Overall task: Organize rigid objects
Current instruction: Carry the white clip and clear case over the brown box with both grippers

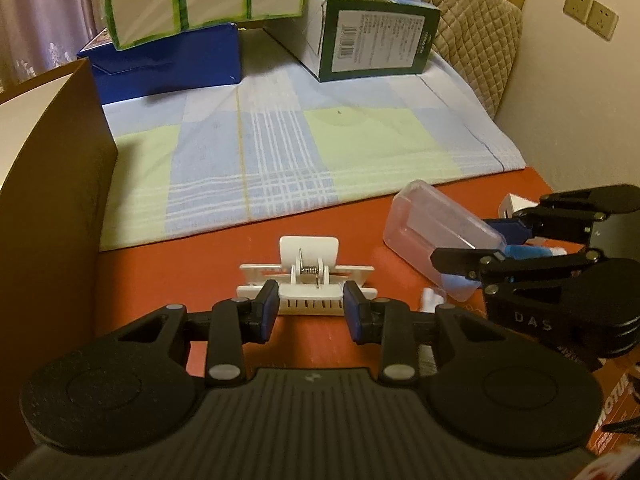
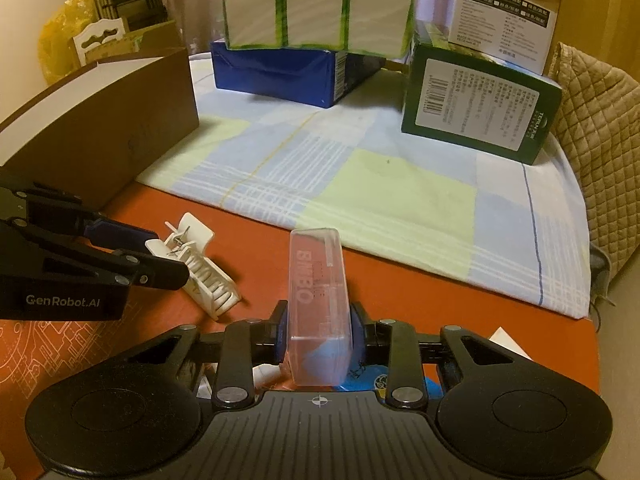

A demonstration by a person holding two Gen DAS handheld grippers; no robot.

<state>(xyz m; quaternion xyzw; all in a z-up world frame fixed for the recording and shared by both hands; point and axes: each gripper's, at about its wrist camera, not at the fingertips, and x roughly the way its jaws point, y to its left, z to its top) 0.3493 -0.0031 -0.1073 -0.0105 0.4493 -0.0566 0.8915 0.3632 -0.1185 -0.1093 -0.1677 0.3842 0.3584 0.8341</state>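
A: We start at the white clip [image 1: 307, 276], lying flat on the red tabletop [image 1: 192, 264] just short of the checked cloth [image 1: 280, 152]. Our left tongs [image 1: 311, 308] straddle its near end, blue pads [image 1: 269, 307] on either flank.

B: Pinching it, or only bracketing?

A: We cannot tell. The pads sit very near the ribbed body, at a middling spread, but contact isn't plain. In the right wrist view the left tongs [image 2: 160, 256] lie alongside the clip [image 2: 196, 268], and that doesn't settle it either.

B: And our other item?

A: The clear plastic case [image 2: 318, 304], with raised lettering on its side and something pale blue inside. Our right tongs [image 2: 319, 340] are clamped narrow on its near end, both pads pressed against its walls, so it juts forward, seemingly lifted off the tabletop. From the left wrist view the same case [image 1: 436, 236] sticks out of the right tongs [image 1: 484, 240] beside the clip.

B: Why hold it by the end?

A: We judge it leaves the long body free to be laid down or slid into something. The brown box [image 2: 100, 136] stands to the left, perhaps the destination.

B: Farther out?

A: A blue box [image 2: 280, 76], a green box [image 2: 480, 112] and wrapped white packs [image 2: 316, 16] at the cloth's far edge.
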